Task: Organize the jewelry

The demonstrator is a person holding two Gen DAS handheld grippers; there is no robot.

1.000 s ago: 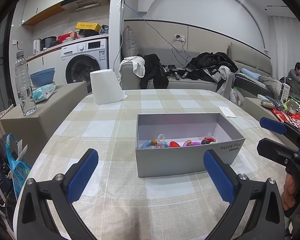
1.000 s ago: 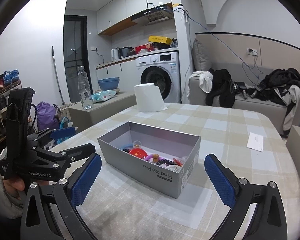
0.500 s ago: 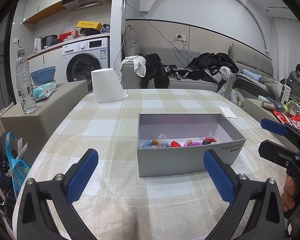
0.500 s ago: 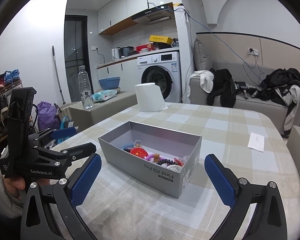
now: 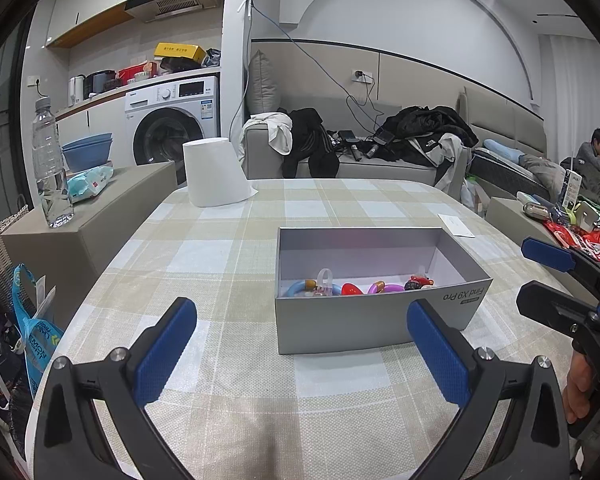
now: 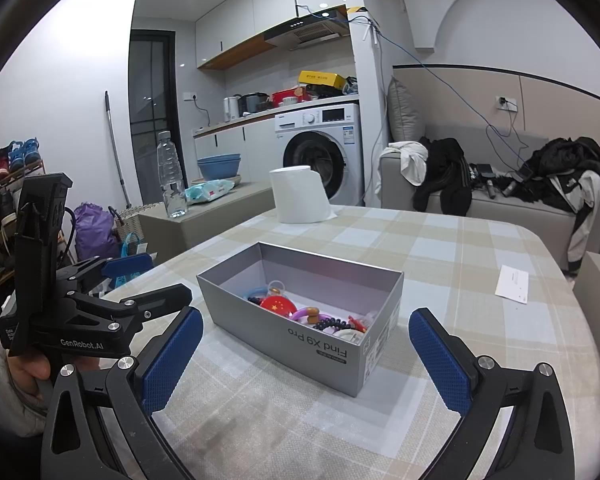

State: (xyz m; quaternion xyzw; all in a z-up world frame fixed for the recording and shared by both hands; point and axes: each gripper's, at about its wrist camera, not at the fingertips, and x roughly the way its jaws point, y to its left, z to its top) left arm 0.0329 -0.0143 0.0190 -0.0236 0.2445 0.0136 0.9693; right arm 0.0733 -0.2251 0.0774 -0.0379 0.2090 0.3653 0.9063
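A grey cardboard box (image 5: 364, 320) (image 6: 284, 336) stands open on the checked tablecloth. Inside lie several colourful jewelry pieces (image 5: 356, 287) (image 6: 300, 312): a blue ring, a red round piece, purple loops and dark beads. My left gripper (image 5: 300, 348) hovers open just in front of the box with nothing between its blue pads. My right gripper (image 6: 304, 352) is open too, near the box's printed corner. Each gripper shows in the other's view, the right gripper (image 5: 556, 276) at the right edge and the left gripper (image 6: 136, 280) at the left, both held by a hand.
A white paper roll (image 5: 216, 174) (image 6: 300, 196) stands at the table's far side. A white card (image 5: 456, 225) (image 6: 512, 284) lies on the cloth to the right of the box. A water bottle (image 5: 52, 164) sits on a side cabinet to the left. A sofa with clothes lies behind the table.
Both views have shifted very slightly; the box and its contents have not moved and both grippers stay open.
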